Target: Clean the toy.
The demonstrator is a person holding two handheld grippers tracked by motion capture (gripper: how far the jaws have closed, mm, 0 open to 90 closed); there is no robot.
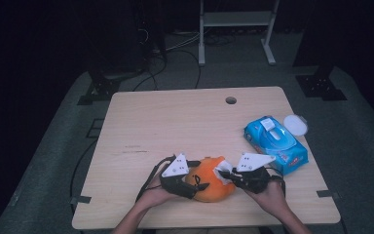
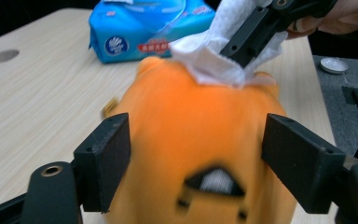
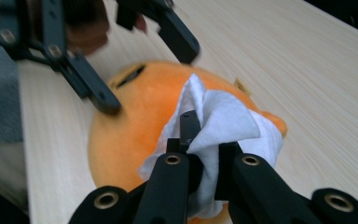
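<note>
1. High view: an orange plush toy (image 1: pixel 209 186) sits on the wood table (image 1: pixel 175 126), near the front edge where the person is. The left gripper (image 1: pixel 195 186) is on the toy's left side, w/ its jaws reaching round the toy. The right gripper (image 1: pixel 228 176) is at the toy's upper right, w/ a white wipe (image 1: pixel 222 170) at its tip, touching the toy. A hand (image 1: pixel 271 195) holds the right gripper from below. To the right of the toy, near it but not touching, lies a blue wipes pack (image 1: pixel 275 144). A small white round lid (image 1: pixel 295 125) sits just past the pack, at the table's right edge.

2. Left gripper view: the toy (image 2: pixel 200 149) fills the space btwn the two black jaws. The jaws are spread wide, one on each side of the toy, right up against it. The right gripper (image 2: pixel 242 49) comes down from the top and presses the wipe (image 2: pixel 209 60) on the far top of the toy. The blue pack (image 2: pixel 144 28) lies behind the toy.

3. Right gripper view: the jaws are closed tight on the wipe (image 3: pixel 223 126), which bunches up btwn them. The wipe rests on the toy (image 3: pixel 135 126). The left gripper (image 3: pixel 144 65) is at the far side of the toy, w/ its jaws spread apart over it.
</note>
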